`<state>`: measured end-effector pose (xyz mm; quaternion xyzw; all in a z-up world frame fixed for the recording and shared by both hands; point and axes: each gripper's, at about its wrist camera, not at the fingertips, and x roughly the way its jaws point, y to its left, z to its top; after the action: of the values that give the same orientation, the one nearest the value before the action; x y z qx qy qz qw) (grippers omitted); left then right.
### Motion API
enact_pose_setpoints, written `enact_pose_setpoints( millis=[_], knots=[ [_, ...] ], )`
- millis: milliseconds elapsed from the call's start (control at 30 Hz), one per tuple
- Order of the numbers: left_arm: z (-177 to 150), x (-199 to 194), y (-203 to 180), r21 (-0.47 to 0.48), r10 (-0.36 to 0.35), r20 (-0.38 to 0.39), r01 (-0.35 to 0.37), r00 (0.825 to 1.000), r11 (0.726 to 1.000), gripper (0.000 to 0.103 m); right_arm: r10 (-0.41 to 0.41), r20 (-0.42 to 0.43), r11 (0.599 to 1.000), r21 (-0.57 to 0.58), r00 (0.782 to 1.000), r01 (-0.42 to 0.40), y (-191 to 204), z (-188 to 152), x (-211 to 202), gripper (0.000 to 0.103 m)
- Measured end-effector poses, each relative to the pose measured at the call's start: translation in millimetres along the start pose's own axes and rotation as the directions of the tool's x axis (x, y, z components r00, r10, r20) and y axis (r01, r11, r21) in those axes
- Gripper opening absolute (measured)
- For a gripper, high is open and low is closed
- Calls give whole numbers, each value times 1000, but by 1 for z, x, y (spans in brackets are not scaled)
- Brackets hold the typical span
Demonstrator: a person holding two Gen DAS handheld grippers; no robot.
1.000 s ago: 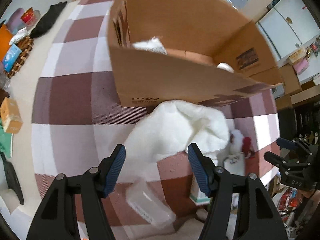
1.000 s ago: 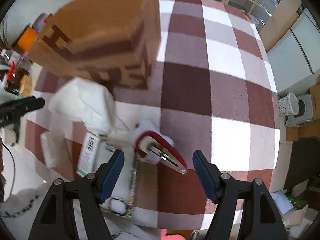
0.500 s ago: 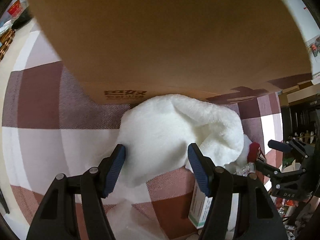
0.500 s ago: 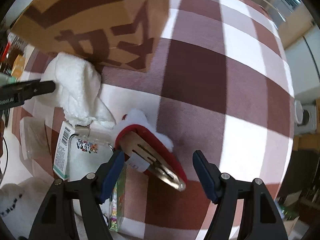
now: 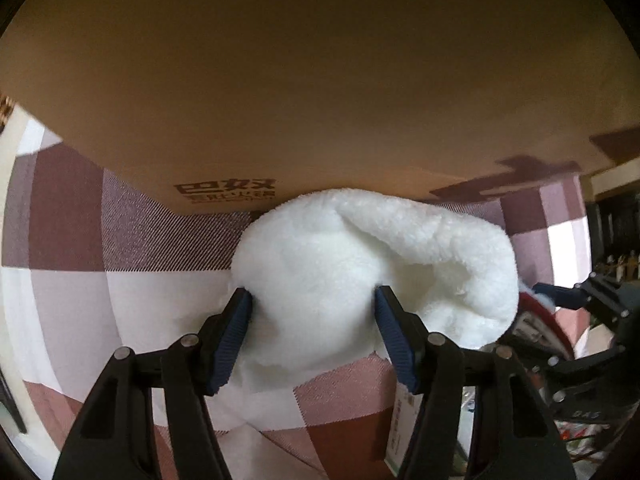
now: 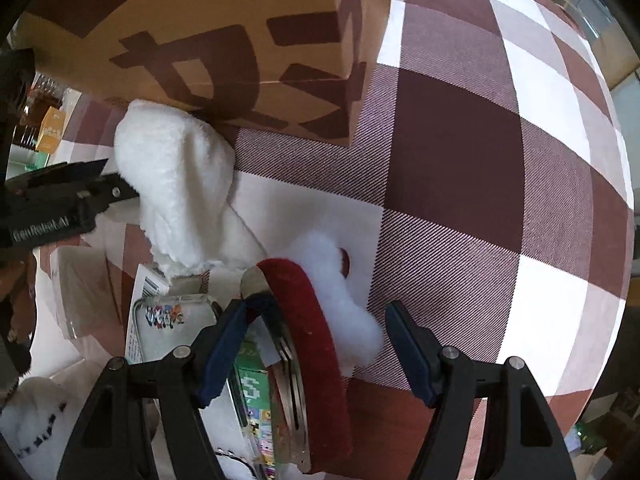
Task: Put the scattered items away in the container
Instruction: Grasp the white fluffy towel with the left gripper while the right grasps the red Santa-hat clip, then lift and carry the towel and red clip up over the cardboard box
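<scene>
A cardboard box (image 5: 320,80) stands on the checked cloth; it also shows in the right wrist view (image 6: 224,40). A white fluffy cloth (image 5: 360,264) lies against its near wall, seen also in the right wrist view (image 6: 180,184). My left gripper (image 5: 314,308) is open with its fingers on either side of the cloth's near lobe. My right gripper (image 6: 316,328) is open around a red velvet hair clip with white fluff (image 6: 312,328), its metal jaw showing. The right gripper shows in the left wrist view (image 5: 580,300), and the left gripper in the right wrist view (image 6: 60,200).
A clear plastic case with a printed label (image 6: 172,320), a green-and-white carton (image 6: 256,392) and a barcode box (image 5: 404,428) lie by the hair clip. A plastic bag (image 6: 80,292) lies left of them. The checked cloth (image 6: 480,160) stretches right of the box.
Both grippers have moved down and forward. The left one now straddles the white cloth close to the box wall. The right one now straddles the red hair clip.
</scene>
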<state>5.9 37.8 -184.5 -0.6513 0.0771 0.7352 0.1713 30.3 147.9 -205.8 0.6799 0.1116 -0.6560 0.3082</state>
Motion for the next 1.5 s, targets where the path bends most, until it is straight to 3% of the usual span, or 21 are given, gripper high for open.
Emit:
enact_pose_setpoints(
  millis=[200, 533, 800, 867, 967, 1033, 1267, 1500],
  knots=[
    [-4, -1, -11, 33, 20, -2, -20, 1000, 999, 48, 42, 24, 997, 56, 999, -43, 2, -5, -4, 48],
    [-15, -14, -14, 19, -25, -2, 25, 1000, 1000, 28, 25, 98, 981, 187, 995, -43, -21, -17, -42, 46],
    [-22, -45, -2, -41, -84, 30, 86, 996, 995, 28, 1, 156, 961, 274, 988, -44, -29, -36, -78, 46],
    [-25, -53, 2, -58, -97, 36, 99, 995, 993, 28, 0, 159, 958, 282, 987, -46, -43, -28, -78, 46],
    [-26, -71, 37, -67, -109, 50, 112, 993, 991, 28, 7, 172, 953, 296, 985, -58, -52, -45, -78, 46],
    [-30, -82, 38, -66, -114, 65, 118, 991, 991, 28, 14, 182, 951, 301, 983, -69, -52, -49, -82, 46],
    [-39, -132, 29, -45, -126, 125, 133, 984, 990, 28, 22, 224, 963, 258, 974, -81, -35, -49, -105, 46],
    [-46, -159, 23, -32, -134, 137, 140, 981, 990, 28, 30, 252, 986, 150, 967, -70, 0, -42, -129, 46]
  ],
)
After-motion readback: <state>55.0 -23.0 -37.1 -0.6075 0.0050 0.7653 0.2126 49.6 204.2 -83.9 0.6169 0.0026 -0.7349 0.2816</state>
